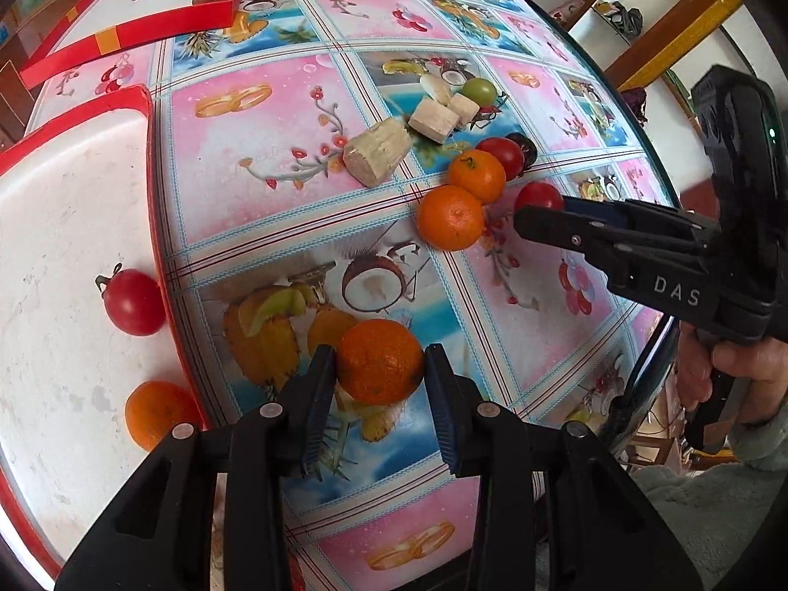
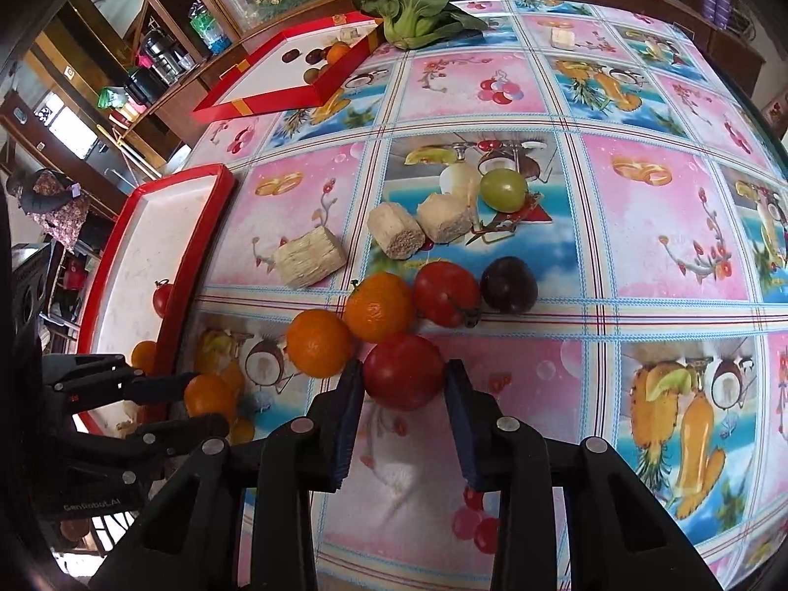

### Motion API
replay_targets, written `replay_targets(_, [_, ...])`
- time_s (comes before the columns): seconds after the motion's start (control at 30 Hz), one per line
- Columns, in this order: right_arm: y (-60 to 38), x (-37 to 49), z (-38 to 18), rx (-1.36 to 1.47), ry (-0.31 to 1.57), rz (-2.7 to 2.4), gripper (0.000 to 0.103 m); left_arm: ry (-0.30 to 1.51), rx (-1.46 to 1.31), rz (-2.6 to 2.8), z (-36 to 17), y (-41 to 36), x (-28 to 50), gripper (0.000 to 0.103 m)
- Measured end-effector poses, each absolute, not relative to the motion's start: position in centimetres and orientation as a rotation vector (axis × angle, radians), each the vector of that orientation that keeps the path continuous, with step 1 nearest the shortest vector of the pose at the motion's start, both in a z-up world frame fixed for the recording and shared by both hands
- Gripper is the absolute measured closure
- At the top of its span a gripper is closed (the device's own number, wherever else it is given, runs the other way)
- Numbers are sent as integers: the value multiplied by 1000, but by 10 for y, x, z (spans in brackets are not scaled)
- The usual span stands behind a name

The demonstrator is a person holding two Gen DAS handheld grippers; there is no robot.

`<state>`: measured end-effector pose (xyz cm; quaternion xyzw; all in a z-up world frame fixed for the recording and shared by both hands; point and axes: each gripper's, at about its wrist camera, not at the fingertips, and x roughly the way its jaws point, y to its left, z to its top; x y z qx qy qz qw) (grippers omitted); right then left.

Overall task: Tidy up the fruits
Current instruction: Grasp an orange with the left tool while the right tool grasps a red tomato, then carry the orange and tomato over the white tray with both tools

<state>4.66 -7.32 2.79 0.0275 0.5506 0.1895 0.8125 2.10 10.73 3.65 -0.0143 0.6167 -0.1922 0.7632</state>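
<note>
A glass-topped table (image 2: pixel 655 256) carries a glossy cloth printed in pink and blue squares of fruit and flowers; behind it run dark wooden shelves (image 2: pixel 147 64) crowded with bottles and bags, and a flowered panel lines the far side.

Two red-walled trays with white floors sit at the left. The near tray (image 1: pixel 150 113) holds a tomato (image 1: pixel 134 301) and an orange (image 1: pixel 158 413); the far tray (image 2: pixel 276 98) holds dark plums, an orange and some pale pieces — too small to name for sure. A leafy green vegetable (image 2: pixel 418 10) lies just beyond the far tray's corner.

Mid-table is a loose cluster: three pale fibrous cane chunks (image 2: pixel 310 256), a green grape (image 2: pixel 502 189), a dark plum (image 2: pixel 508 284), a stemmed tomato (image 2: pixel 445 293) and two oranges (image 2: pixel 377 306) touching each other.

The left gripper (image 1: pixel 379 362) is clamped on an orange (image 1: pixel 379 360), held above the cloth just beside the near tray's red wall. The right gripper (image 2: pixel 404 374) has its pads pressed against a red tomato (image 2: pixel 404 372) at the cluster's near edge, with one of the two oranges just beside its left finger. A hand (image 1: pixel 729 369) grips its handle off the table's rim.

The table's right half is open cloth, and the near tray's floor is mostly bare.
</note>
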Motion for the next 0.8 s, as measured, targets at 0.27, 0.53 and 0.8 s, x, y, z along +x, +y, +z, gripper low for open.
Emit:
replay_targets(0.27, [-76,33,33,78,1170,426,69,1324,-62,-383,45,118,13,69])
replay_targets(0.53, [-68,22,38,70,1164,461,69,1318,-70,-343,50,125,8,69])
replay_targets(0.8, [-56,17,41,47,1158,493,69,1311,-67,-333,54,126,4,69])
